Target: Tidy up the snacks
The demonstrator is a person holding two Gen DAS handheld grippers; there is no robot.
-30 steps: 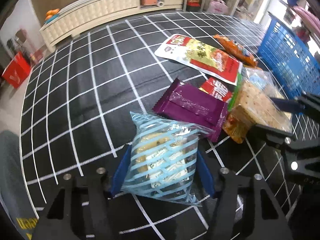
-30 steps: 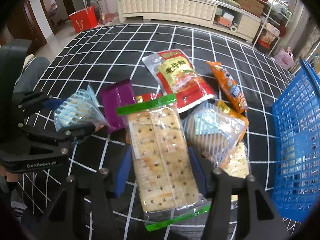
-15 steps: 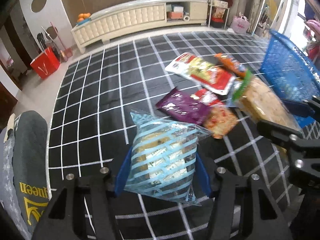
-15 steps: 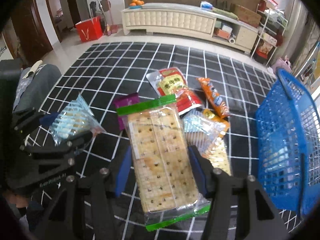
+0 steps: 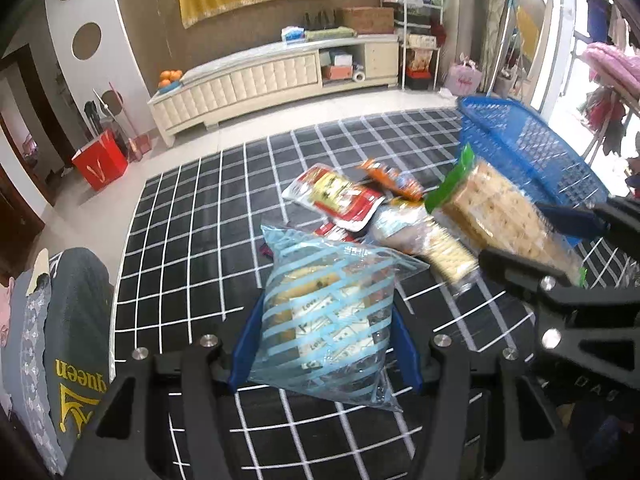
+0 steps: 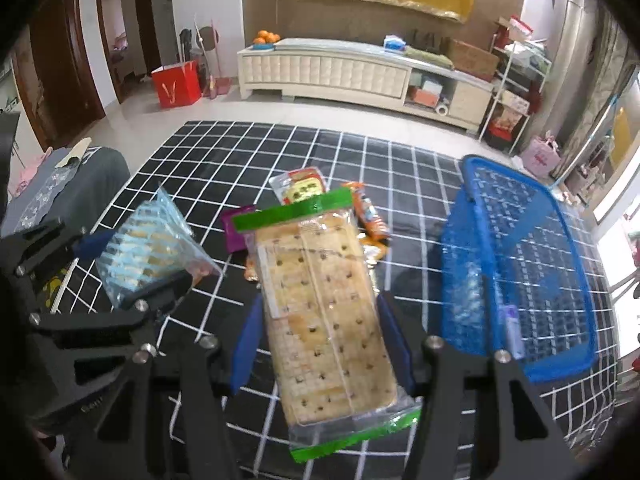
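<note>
Cracker pack (image 6: 326,312) clamped in right gripper (image 6: 320,344), striped biscuit bag (image 5: 326,312) clamped in left gripper (image 5: 324,344), both held above checked rug (image 6: 240,160); blue basket (image 6: 532,256) lies to the right. Recommended: carry both over the rim before releasing, grips firm, packs kept apart

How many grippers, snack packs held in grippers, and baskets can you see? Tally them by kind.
Grippers: 2, the left gripper and the right gripper
Held snack packs: 2, the blue-striped bag and the cracker pack
Baskets: 1, the blue basket
Total: 5
</note>
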